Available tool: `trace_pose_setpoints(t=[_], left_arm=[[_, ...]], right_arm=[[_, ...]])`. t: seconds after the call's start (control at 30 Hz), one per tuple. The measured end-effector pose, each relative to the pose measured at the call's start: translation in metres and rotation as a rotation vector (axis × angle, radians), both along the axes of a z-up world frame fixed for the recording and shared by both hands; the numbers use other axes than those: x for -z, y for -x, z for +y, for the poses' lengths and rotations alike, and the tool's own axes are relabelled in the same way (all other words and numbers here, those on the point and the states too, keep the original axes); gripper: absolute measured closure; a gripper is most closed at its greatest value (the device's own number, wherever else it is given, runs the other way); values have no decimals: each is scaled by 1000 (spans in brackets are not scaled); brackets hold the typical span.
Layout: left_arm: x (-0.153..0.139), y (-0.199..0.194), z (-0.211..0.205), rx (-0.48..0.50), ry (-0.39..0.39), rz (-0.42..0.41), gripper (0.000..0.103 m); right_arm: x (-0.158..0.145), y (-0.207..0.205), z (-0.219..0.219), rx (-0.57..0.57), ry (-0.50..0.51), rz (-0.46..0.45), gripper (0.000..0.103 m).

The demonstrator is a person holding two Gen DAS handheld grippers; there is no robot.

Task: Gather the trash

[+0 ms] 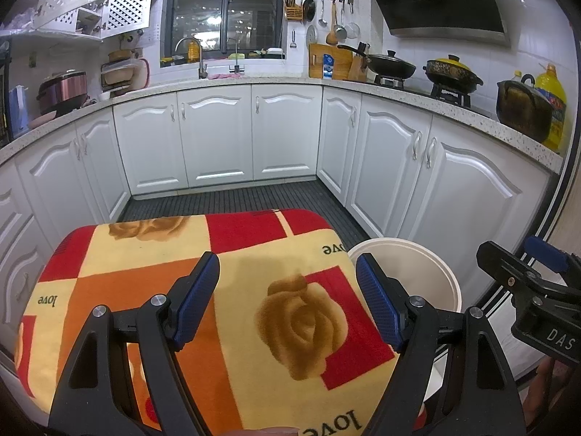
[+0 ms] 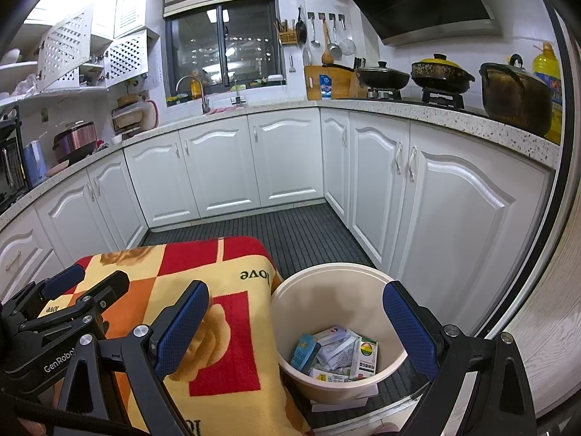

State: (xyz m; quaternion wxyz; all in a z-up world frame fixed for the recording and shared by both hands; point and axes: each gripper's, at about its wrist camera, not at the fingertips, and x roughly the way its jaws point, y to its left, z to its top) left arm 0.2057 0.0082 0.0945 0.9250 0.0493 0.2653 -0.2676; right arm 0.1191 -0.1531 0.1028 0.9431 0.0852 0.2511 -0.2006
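Nearby, cream bin (image 2: pixel 287 309) beside rose-patterned cloth (image 2: pixel 232 363), cabinets (image 2: pixel 287 160) behind.

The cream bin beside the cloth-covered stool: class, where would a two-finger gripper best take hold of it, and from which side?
Probably the top rim of the cream bin, approached from above, one finger inside the wall and one outside. The round body looks too wide for the jaws, the bin stands upright with its mouth open, and the trash lies low inside.

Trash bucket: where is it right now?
The trash bucket sits on the dark floor mat, right of the rose-patterned cloth, below the open right gripper.
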Motion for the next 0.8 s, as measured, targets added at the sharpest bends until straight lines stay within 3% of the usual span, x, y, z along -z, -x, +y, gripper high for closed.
trace_pose_setpoints(t=[0.8], left_arm=[[-1,1,-1,18,-11,0,26]], right_arm=[[-1,0,-1,1,-1,2,7]])
